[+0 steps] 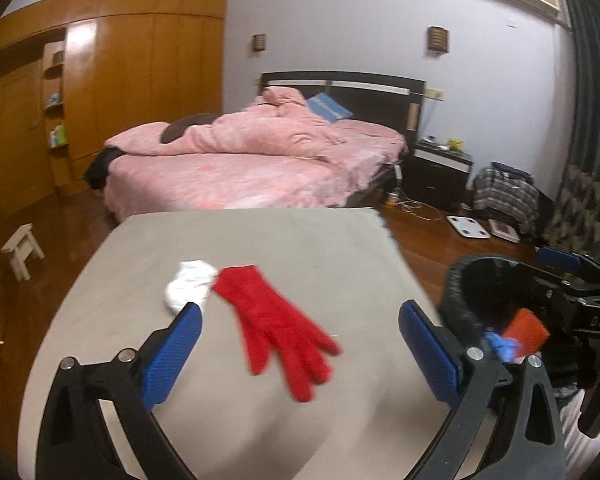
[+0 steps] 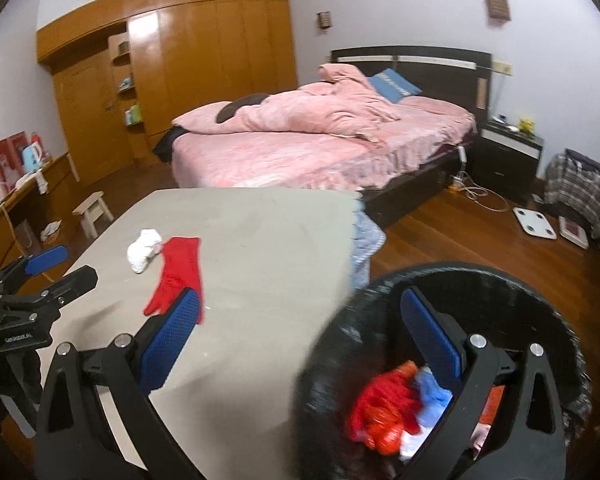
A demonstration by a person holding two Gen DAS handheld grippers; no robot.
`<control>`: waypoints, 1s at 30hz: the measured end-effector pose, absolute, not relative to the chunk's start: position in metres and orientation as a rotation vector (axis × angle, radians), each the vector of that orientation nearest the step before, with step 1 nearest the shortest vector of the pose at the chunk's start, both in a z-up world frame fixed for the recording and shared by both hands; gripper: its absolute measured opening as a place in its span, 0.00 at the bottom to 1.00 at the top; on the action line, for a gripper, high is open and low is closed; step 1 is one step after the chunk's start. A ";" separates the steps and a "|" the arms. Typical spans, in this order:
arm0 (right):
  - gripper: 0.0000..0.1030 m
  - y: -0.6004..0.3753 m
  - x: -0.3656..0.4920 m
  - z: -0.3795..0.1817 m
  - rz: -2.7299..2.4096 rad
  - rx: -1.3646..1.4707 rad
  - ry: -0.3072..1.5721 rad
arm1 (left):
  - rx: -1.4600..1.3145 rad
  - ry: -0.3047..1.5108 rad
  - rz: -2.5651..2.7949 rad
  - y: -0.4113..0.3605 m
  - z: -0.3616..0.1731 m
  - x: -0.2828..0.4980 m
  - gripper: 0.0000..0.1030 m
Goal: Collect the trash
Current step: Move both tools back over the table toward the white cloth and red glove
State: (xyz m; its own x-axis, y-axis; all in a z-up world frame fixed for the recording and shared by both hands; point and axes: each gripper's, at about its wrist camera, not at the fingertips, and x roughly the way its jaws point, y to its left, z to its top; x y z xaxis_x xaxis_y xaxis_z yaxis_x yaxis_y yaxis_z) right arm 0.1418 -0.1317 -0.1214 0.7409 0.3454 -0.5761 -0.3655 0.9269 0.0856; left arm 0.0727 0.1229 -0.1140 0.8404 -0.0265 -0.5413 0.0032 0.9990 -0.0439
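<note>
A red glove (image 1: 278, 330) (image 2: 176, 276) lies flat on the grey table (image 1: 300, 240) (image 2: 260, 240), touching a crumpled white tissue (image 1: 190, 286) (image 2: 143, 250) at its far left. My left gripper (image 1: 300, 354) is open and empty, hovering over the glove. A black-lined trash bin (image 1: 458, 296) (image 2: 540, 304) stands off the table's right edge with red and blue trash (image 2: 384, 408) inside. My right gripper (image 2: 300, 338) is open and empty at the bin's left rim, its right finger over the bin; it also shows in the left wrist view (image 1: 560, 268).
A pink bed (image 1: 240, 164) (image 2: 320, 144) stands beyond the table. A small wooden stool (image 1: 22, 248) (image 2: 94, 212) is on the floor at the left. A white scale (image 1: 468, 226) (image 2: 536, 222) and cables lie on the floor at the right.
</note>
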 end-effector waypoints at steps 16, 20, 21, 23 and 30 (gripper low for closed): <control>0.95 -0.058 0.199 -0.161 0.405 -0.038 0.709 | -0.101 0.639 0.148 0.208 -0.154 0.114 0.94; 0.95 -0.047 0.210 -0.172 0.398 -0.058 0.719 | -0.126 0.659 0.159 0.219 -0.168 0.134 0.94; 0.95 -0.043 0.214 -0.175 0.397 -0.063 0.724 | -0.127 0.664 0.159 0.221 -0.171 0.140 0.94; 0.95 -0.039 0.219 -0.180 0.395 -0.071 0.736 | -0.125 0.675 0.159 0.225 -0.177 0.149 0.94; 0.95 -0.027 0.224 -0.191 0.405 -0.103 0.750 | -0.142 0.733 0.163 0.242 -0.201 0.185 0.93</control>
State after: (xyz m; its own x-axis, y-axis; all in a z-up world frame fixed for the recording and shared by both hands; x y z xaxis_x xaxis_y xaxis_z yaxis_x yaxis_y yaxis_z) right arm 0.2242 -0.0266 -0.1912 0.6583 0.3208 -0.6810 -0.3935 0.9178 0.0520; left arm 0.1851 0.2421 -0.2006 0.7316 0.0984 -0.6746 -0.1974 0.9777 -0.0715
